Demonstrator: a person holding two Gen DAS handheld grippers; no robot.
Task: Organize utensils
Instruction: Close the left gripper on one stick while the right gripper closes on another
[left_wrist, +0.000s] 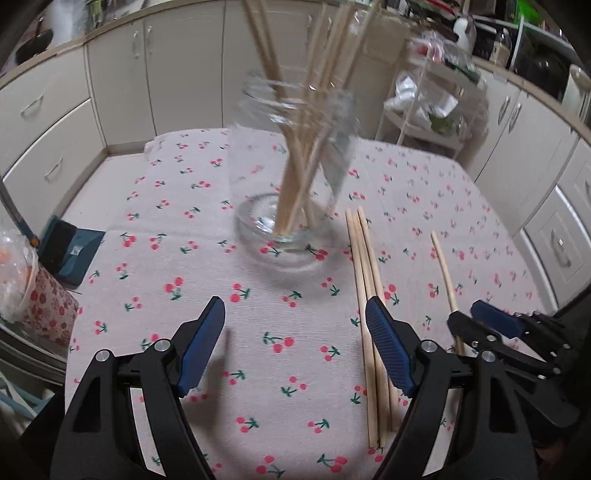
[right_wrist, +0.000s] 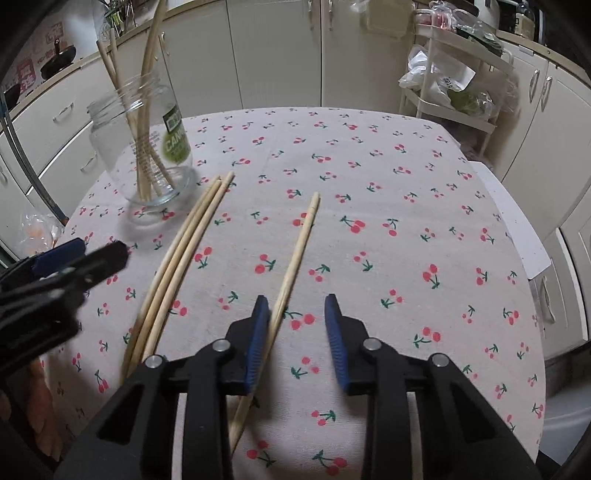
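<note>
Item: single chopstick (right_wrist: 295, 254), lying alone on the cherry-print worktop (right_wrist: 406, 184), centre of the right-wrist frame. Long axis runs from lower centre toward upper right of centre, far end pointing away.

Handling, as judged: light, stiff, round, prone to roll; best taken near its nearer third.

Right tool (right_wrist: 297, 314): spread, chopstick against its left pad, not pinched.

Left tool (left_wrist: 295, 321): spread, empty.

Three chopsticks (right_wrist: 177, 258) lie left of centre; glass jar (right_wrist: 144, 147), upper left, holds more.
</note>
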